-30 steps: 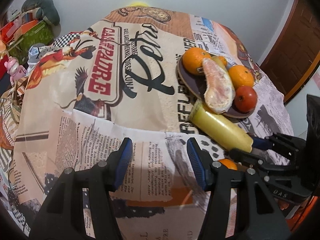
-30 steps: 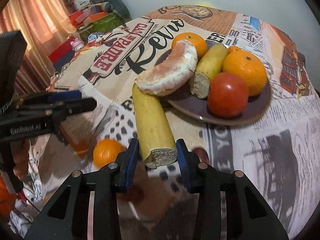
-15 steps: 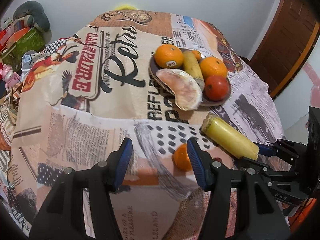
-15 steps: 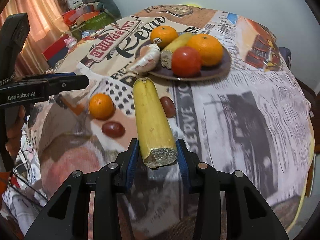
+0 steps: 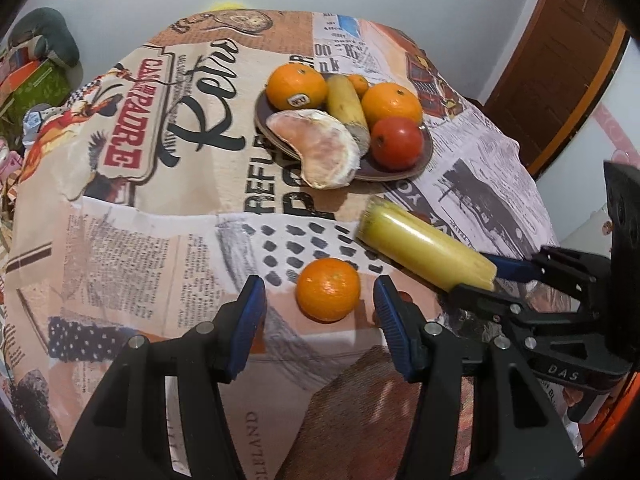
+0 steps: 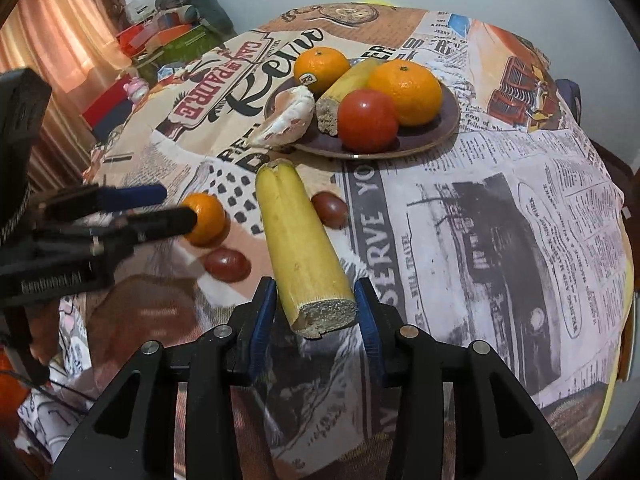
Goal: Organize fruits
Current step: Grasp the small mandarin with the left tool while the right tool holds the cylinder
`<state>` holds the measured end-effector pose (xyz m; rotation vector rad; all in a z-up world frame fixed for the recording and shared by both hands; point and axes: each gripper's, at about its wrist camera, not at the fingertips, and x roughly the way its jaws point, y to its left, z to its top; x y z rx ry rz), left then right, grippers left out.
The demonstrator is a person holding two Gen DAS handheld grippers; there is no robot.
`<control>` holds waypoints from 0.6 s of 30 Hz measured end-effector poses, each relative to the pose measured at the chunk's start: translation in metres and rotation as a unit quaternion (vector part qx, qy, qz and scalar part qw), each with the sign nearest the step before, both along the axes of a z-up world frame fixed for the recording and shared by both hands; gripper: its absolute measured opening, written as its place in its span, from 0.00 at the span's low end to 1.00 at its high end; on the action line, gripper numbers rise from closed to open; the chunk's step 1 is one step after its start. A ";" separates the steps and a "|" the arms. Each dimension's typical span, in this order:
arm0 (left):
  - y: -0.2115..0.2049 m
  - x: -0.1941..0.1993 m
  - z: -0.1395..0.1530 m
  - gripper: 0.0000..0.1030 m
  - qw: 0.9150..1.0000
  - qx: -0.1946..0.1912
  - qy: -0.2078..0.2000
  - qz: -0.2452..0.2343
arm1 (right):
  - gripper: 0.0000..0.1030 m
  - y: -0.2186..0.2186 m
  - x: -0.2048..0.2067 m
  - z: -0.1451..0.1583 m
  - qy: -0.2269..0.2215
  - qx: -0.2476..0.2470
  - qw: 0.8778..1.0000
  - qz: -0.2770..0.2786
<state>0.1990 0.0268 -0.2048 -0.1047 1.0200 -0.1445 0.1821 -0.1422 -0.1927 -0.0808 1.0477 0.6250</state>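
Right gripper pinches banana piece short of plate; shallow end-grip risks droop, slip. Left gripper spread around mandarin

The right tool grips a banana piece by its cut end (the far end points toward the plate), above two dark fruits on the surface.

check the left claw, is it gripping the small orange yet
No, the left claw is open, its fingers apart from the small orange.
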 end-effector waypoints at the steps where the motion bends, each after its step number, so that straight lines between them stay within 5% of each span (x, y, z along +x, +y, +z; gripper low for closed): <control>1: -0.001 0.001 -0.001 0.53 1.000 0.000 0.000 -0.001 | 0.37 0.000 0.001 0.001 -0.001 0.003 1.000 0.000; 8: -0.005 0.010 -0.013 0.37 1.000 0.000 0.010 -0.007 | 0.39 0.008 0.010 0.008 -0.013 0.007 1.000 0.013; 18: -0.006 0.010 -0.015 0.36 1.000 -0.002 0.004 -0.020 | 0.41 0.023 0.026 -0.009 0.016 0.014 1.000 0.014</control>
